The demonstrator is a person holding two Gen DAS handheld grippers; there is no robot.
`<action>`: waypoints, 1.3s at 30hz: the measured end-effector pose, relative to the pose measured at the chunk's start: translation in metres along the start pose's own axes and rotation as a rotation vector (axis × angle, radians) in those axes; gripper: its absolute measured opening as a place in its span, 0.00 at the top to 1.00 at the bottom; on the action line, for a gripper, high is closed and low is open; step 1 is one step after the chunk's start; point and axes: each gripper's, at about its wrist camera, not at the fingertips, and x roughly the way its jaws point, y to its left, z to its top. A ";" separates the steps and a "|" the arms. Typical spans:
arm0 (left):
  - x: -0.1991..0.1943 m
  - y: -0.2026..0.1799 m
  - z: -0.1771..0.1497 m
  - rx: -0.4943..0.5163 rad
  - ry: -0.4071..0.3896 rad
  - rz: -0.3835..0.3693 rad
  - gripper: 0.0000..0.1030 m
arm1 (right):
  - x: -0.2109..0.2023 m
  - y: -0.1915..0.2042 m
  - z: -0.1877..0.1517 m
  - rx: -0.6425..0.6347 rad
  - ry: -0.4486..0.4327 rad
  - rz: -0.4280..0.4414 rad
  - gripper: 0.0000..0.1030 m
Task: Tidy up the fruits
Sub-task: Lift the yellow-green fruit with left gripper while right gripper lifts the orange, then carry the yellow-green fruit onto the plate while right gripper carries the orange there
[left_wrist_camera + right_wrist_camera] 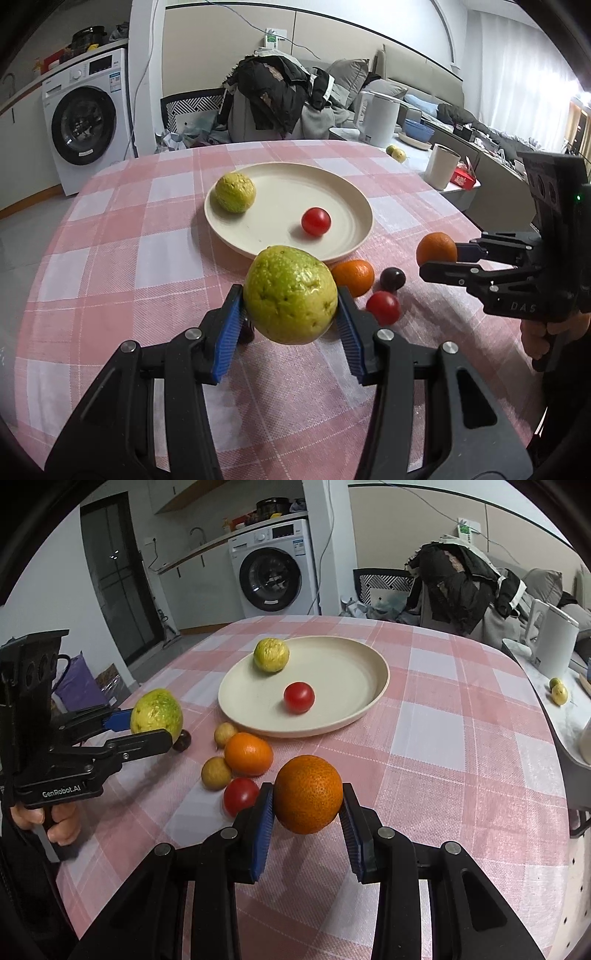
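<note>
Left gripper (290, 314) clamped on guava (290, 295), right gripper (307, 805) on orange (307, 794), both lifted off table (110, 240). Risk: round fruit slipping from pads (narrow contact), or rolling off plate (354, 236) near edge once released.

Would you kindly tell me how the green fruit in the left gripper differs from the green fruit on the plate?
The held green fruit is clamped in the left gripper above the checked cloth; the plated green fruit rests near the rim of the cream plate. The held one looks more oval, the plated one rounder. Both have yellow-green, pitted skin.
</note>
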 end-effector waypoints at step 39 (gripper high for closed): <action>0.040 0.021 0.053 -0.026 -0.039 0.083 0.56 | 0.020 -0.002 0.060 0.059 -0.090 -0.076 0.66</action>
